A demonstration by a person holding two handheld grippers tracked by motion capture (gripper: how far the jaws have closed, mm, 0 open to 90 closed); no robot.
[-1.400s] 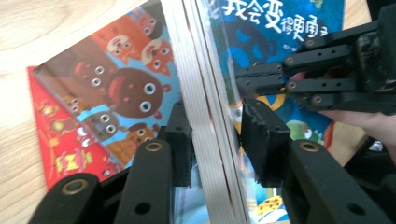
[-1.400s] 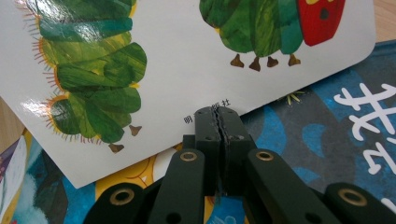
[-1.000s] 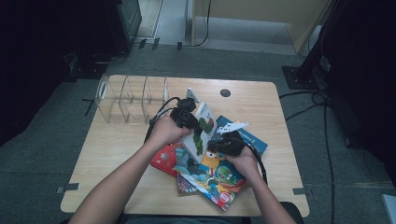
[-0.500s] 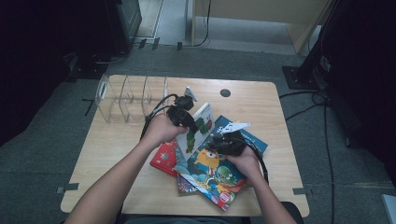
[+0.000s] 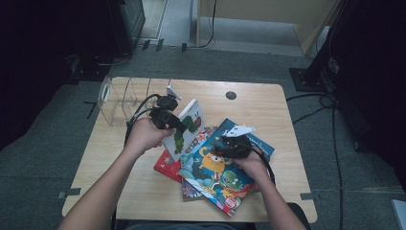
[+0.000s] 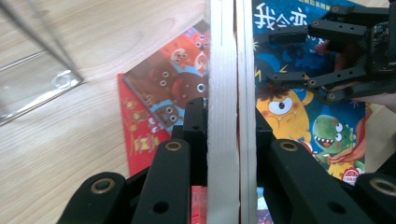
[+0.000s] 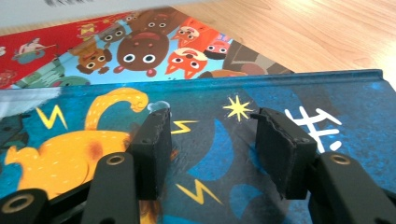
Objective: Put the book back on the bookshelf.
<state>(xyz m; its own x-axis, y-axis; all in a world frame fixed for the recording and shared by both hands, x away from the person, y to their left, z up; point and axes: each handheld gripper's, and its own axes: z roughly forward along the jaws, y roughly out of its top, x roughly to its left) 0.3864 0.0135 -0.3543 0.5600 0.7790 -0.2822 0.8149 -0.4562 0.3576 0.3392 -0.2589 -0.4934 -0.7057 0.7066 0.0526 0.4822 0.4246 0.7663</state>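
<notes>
A wooden table (image 5: 143, 191) stood on grey carpet, dark gear around it. Toward its near edge lay a fan of picture books, the blue monster book (image 5: 225, 175) uppermost, a red book (image 5: 167, 165) poking out beneath it on the left. The right gripper (image 5: 225, 149) rested low over the blue book's far end; its jaws had just been opening and stood apart above the cover (image 7: 210, 154), nothing between them. Left of it, nearer the table's middle, the left gripper (image 5: 172, 125) was clamped on a white caterpillar book (image 5: 184, 129), held tilted on edge clear of the pile. In the left gripper view, the book's page block (image 6: 231, 116) ran straight up between the two jaws, which pressed on both covers. Beyond, at the far left corner, stood a clear rack (image 5: 122, 98) with upright dividers.
</notes>
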